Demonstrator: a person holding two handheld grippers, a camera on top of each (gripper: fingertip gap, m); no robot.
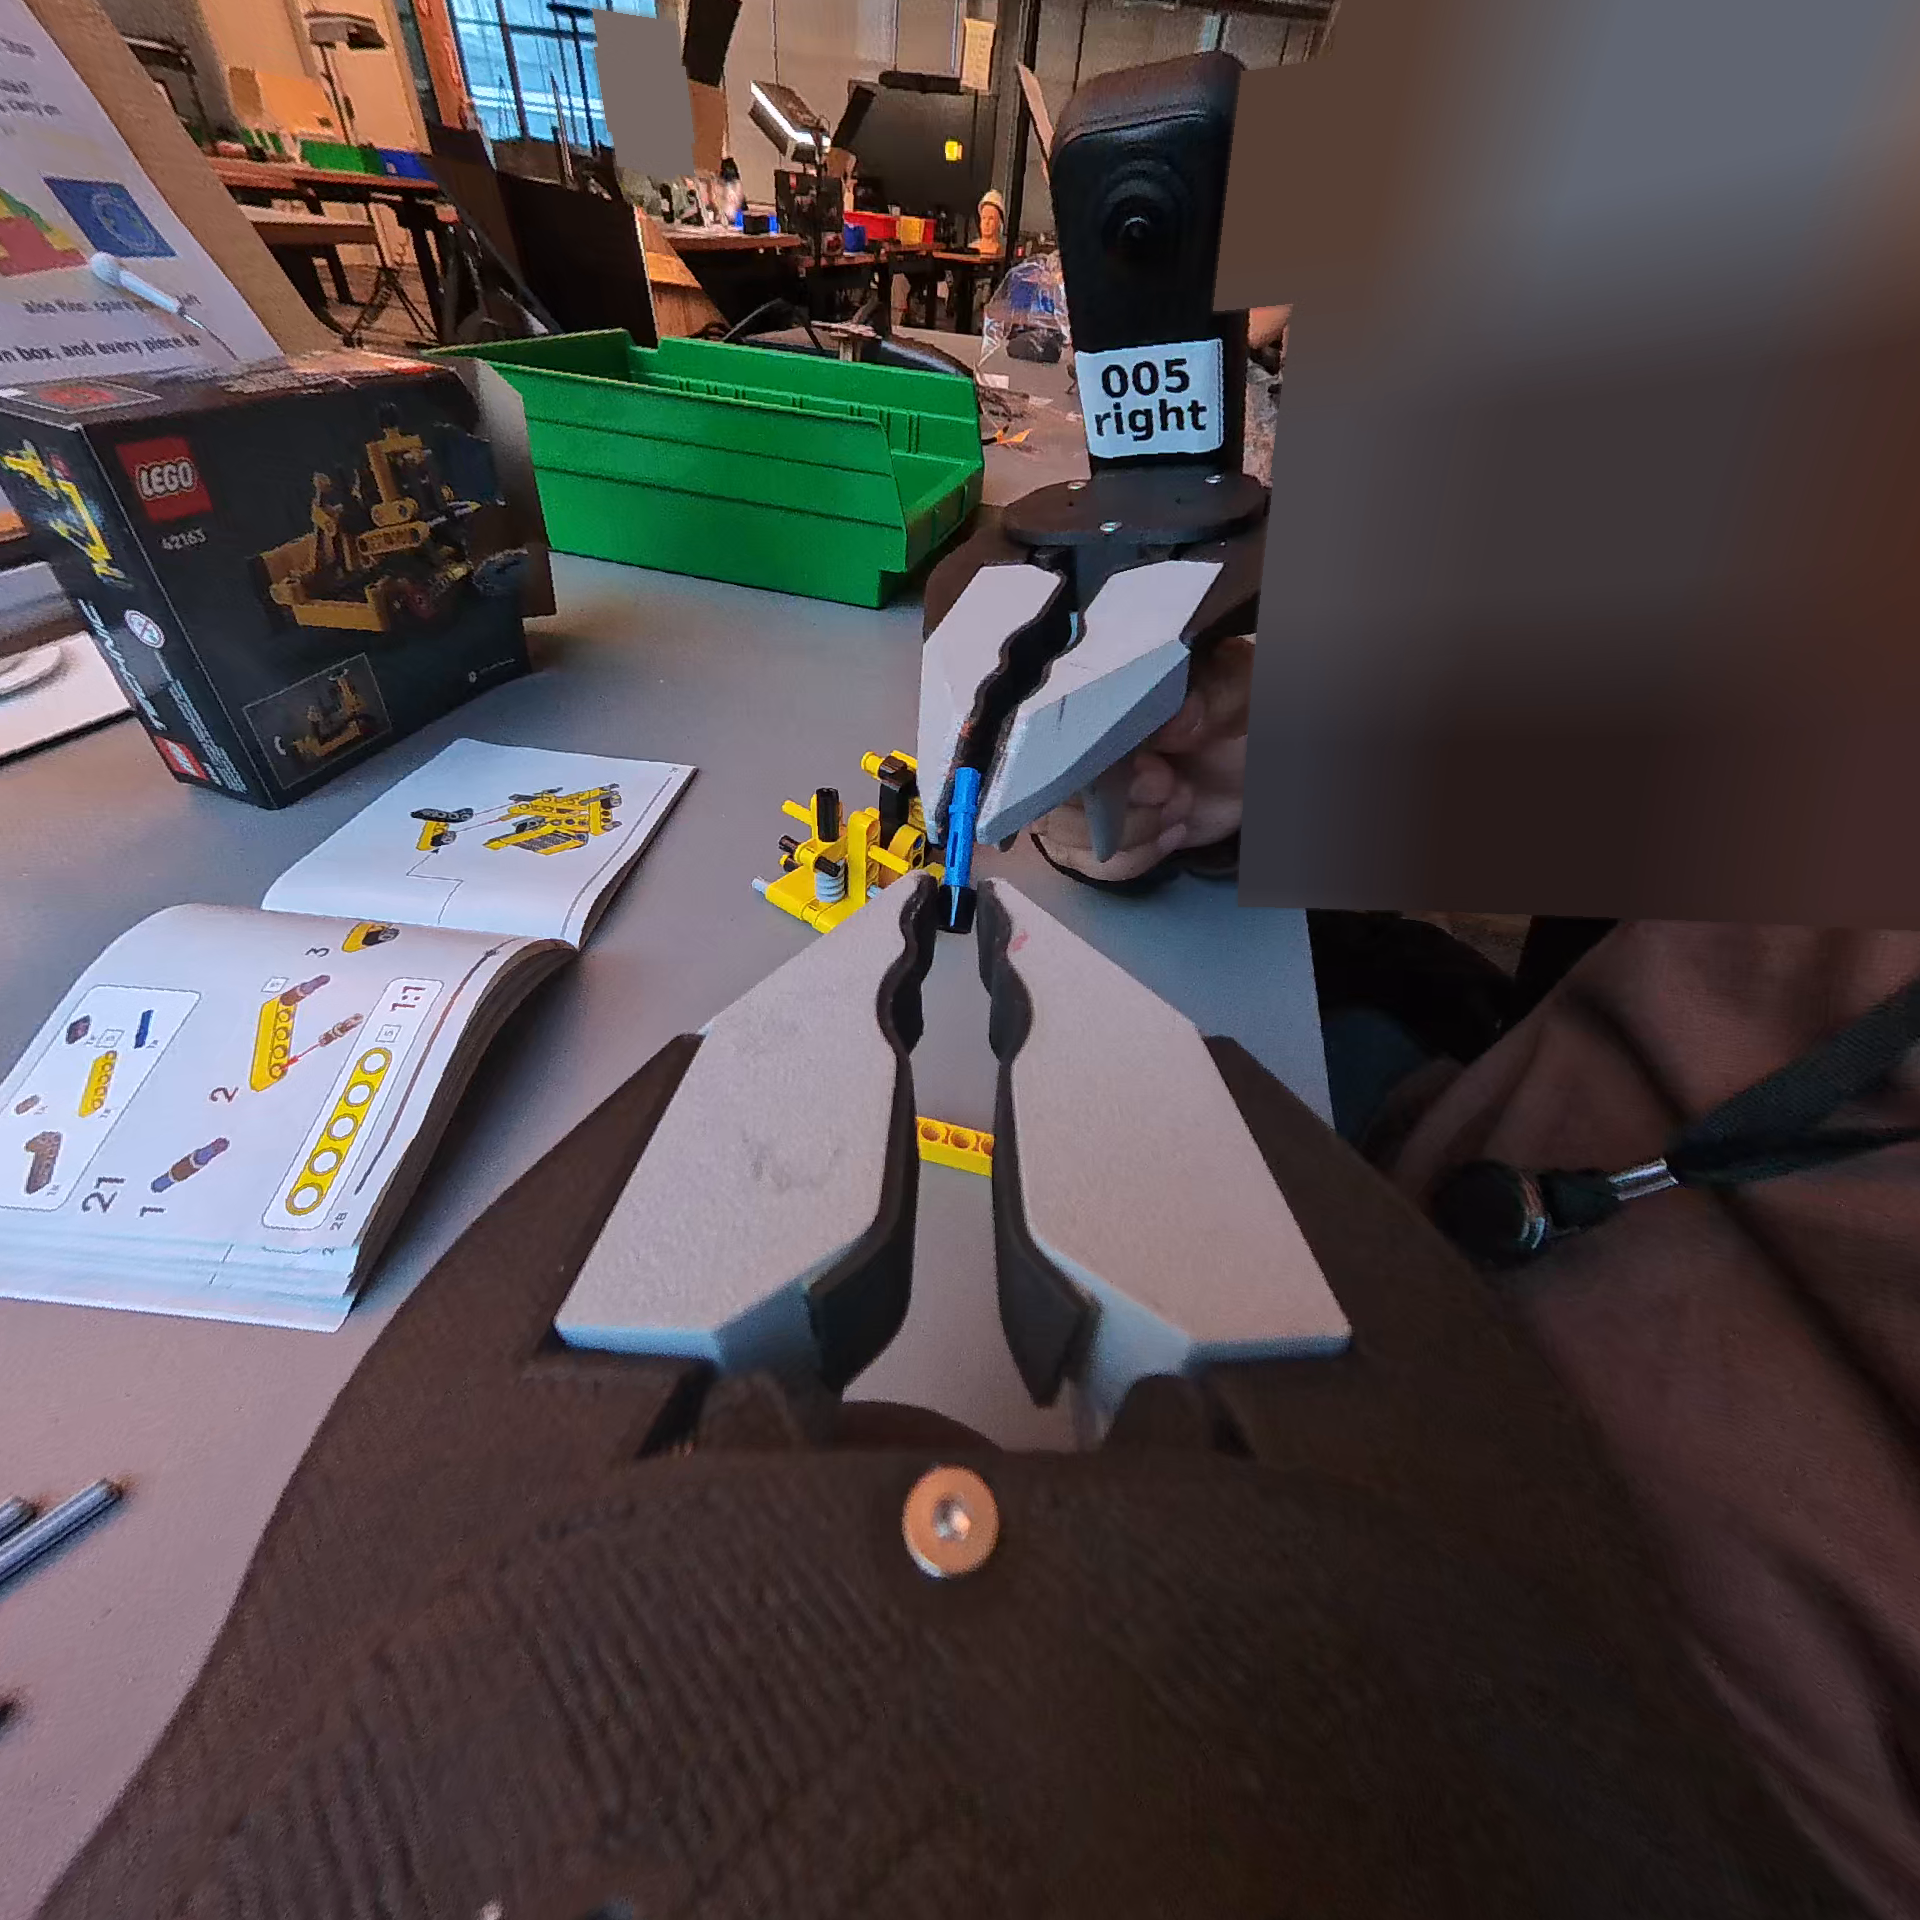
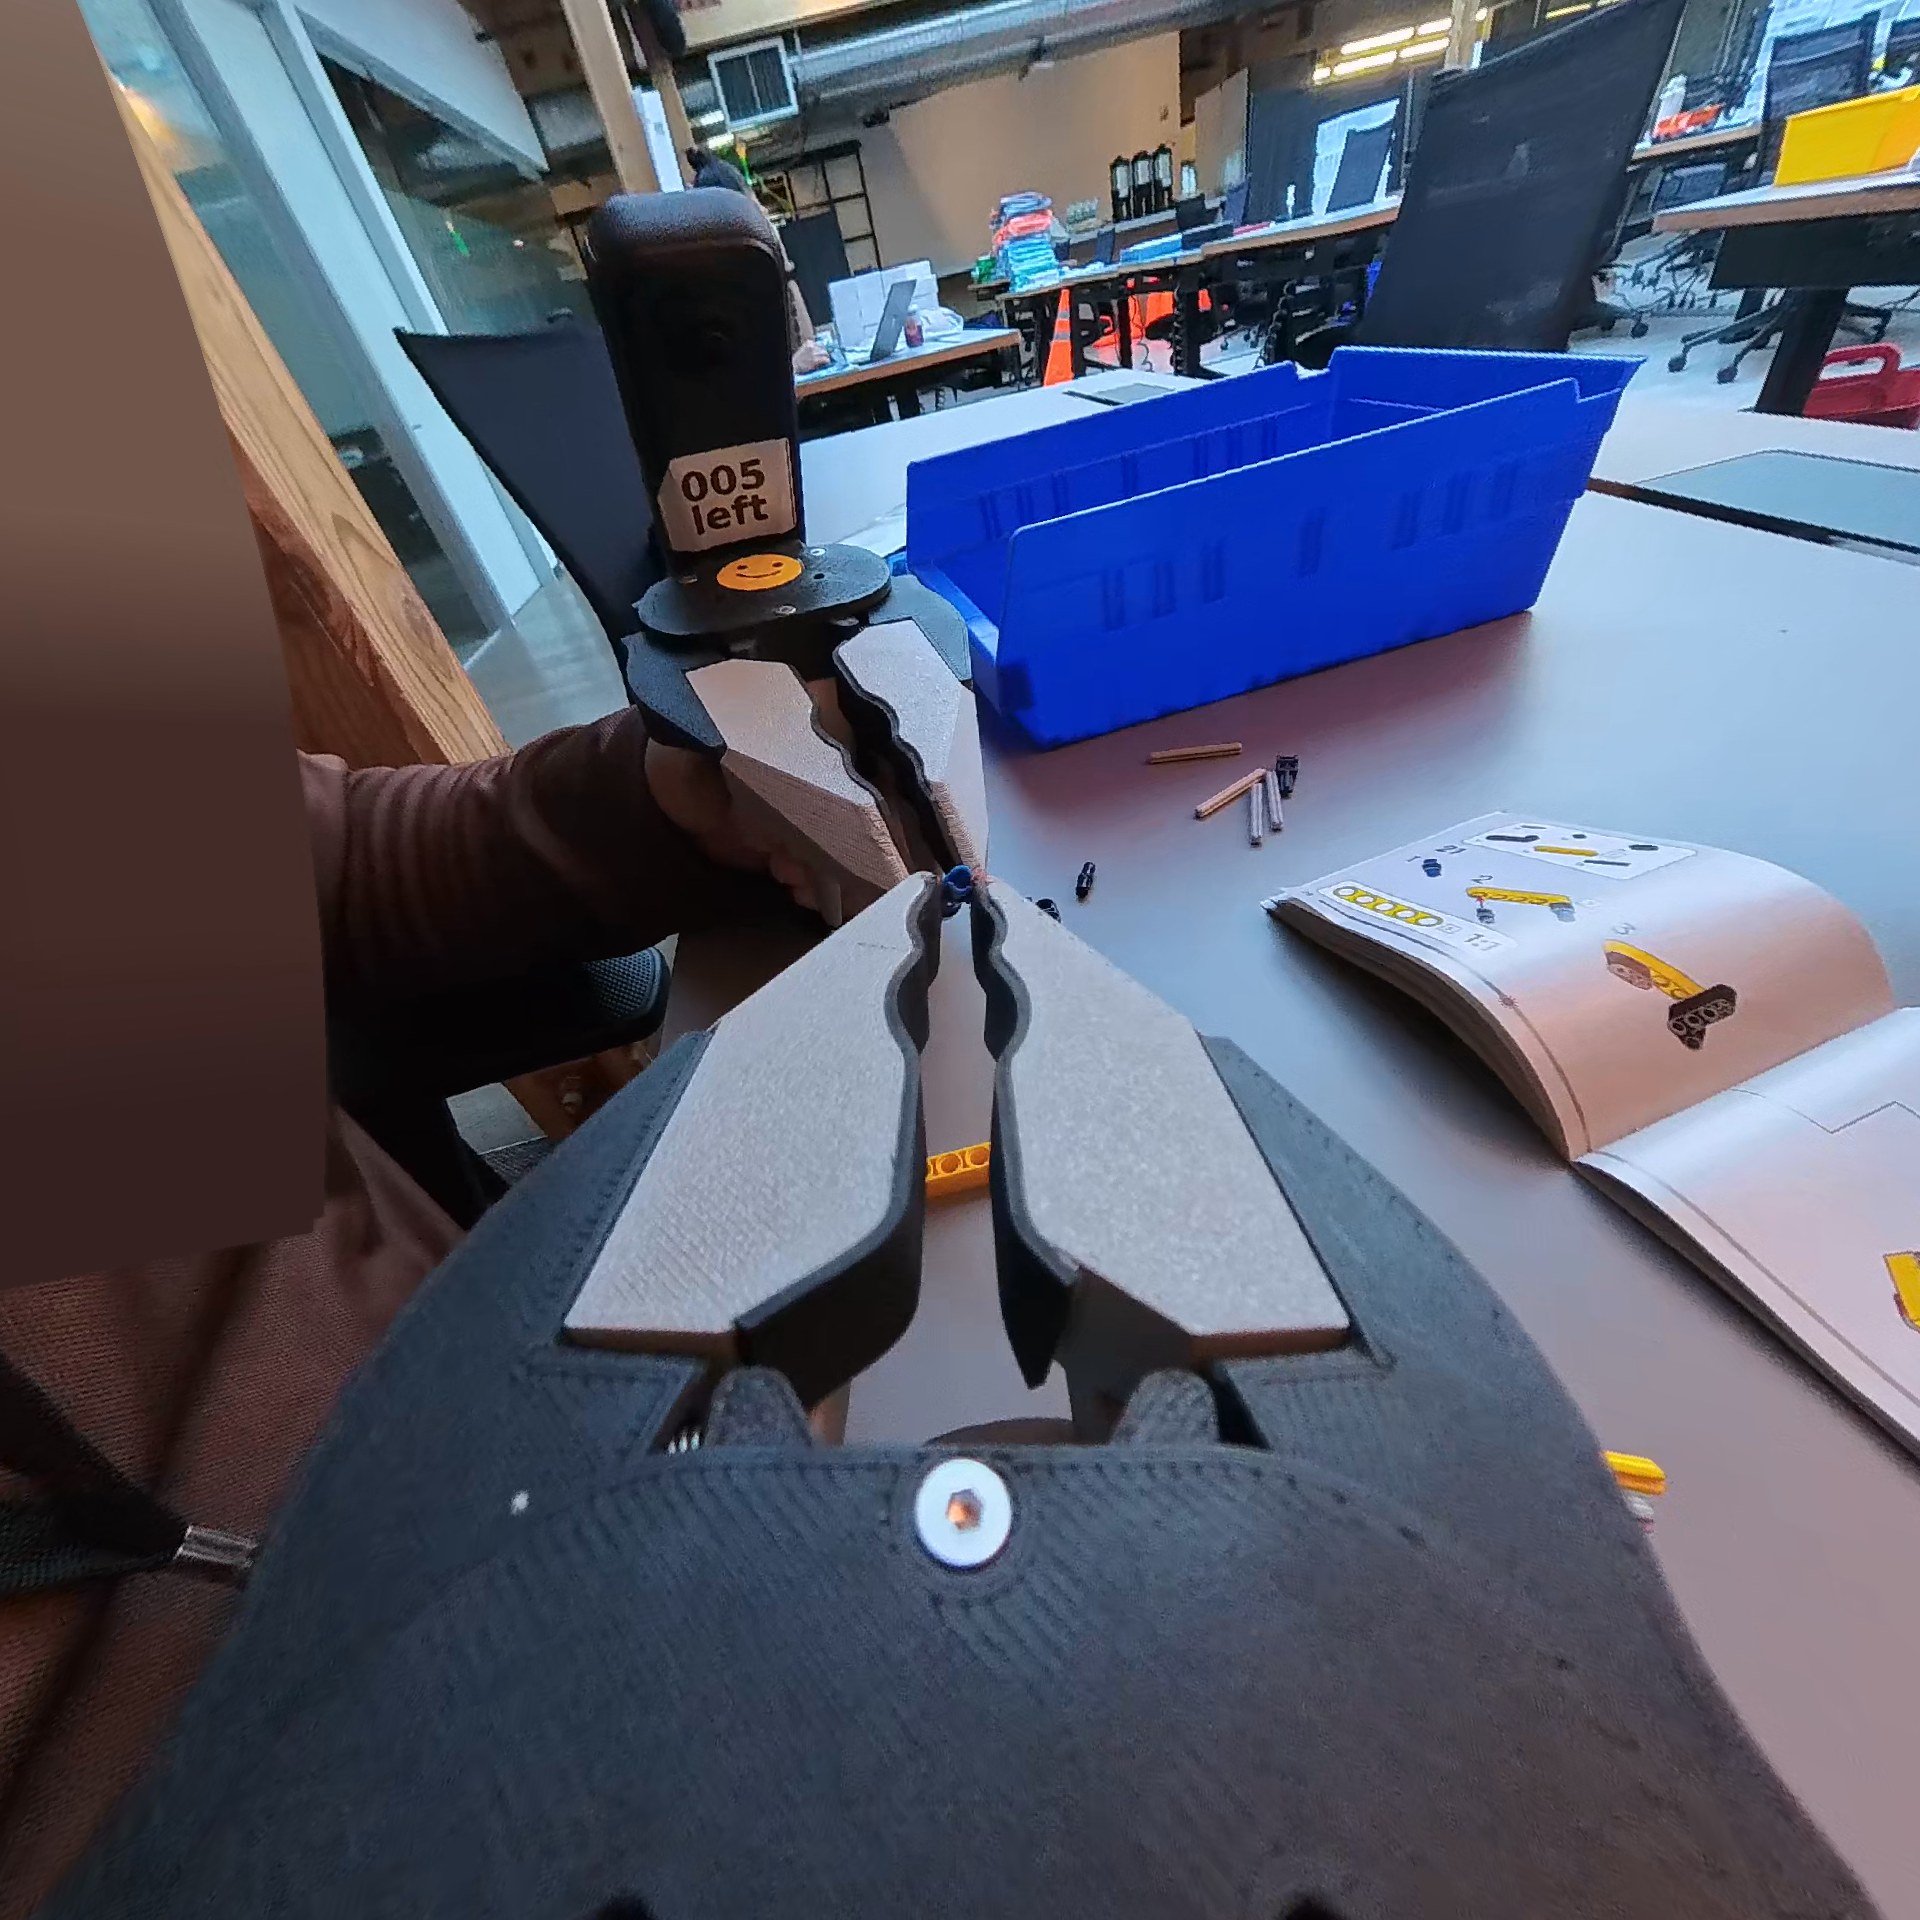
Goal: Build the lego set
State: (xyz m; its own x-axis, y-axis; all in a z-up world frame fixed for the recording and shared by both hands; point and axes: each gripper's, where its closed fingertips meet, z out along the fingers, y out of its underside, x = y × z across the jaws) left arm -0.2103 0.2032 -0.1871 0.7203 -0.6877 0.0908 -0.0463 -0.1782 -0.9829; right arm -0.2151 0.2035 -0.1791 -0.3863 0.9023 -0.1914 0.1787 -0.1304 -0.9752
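Note:
My left gripper (image 1: 954,902) is shut on a small black connector (image 1: 956,916) at its fingertips. My right gripper (image 1: 975,826) comes in from above and is shut on a blue pin (image 1: 962,821). The pin's lower tip meets the black connector. In the right wrist view my right gripper (image 2: 956,899) holds the blue pin (image 2: 957,882) tip to tip with the left gripper (image 2: 940,864); the black connector is hidden there. A yellow beam (image 1: 954,1143) lies on the table below both grippers, and also shows in the right wrist view (image 2: 956,1164). A partly built yellow and black assembly (image 1: 847,847) stands just behind.
An open instruction booklet (image 1: 260,1091) (image 2: 1610,987) lies on the grey table. A Lego box (image 1: 291,561) and a green bin (image 1: 748,457) stand behind it. A blue bin (image 2: 1247,540), loose axles (image 2: 1247,800) and small black pins (image 2: 1084,878) lie on the other side. My left and right fingertips are right by each other.

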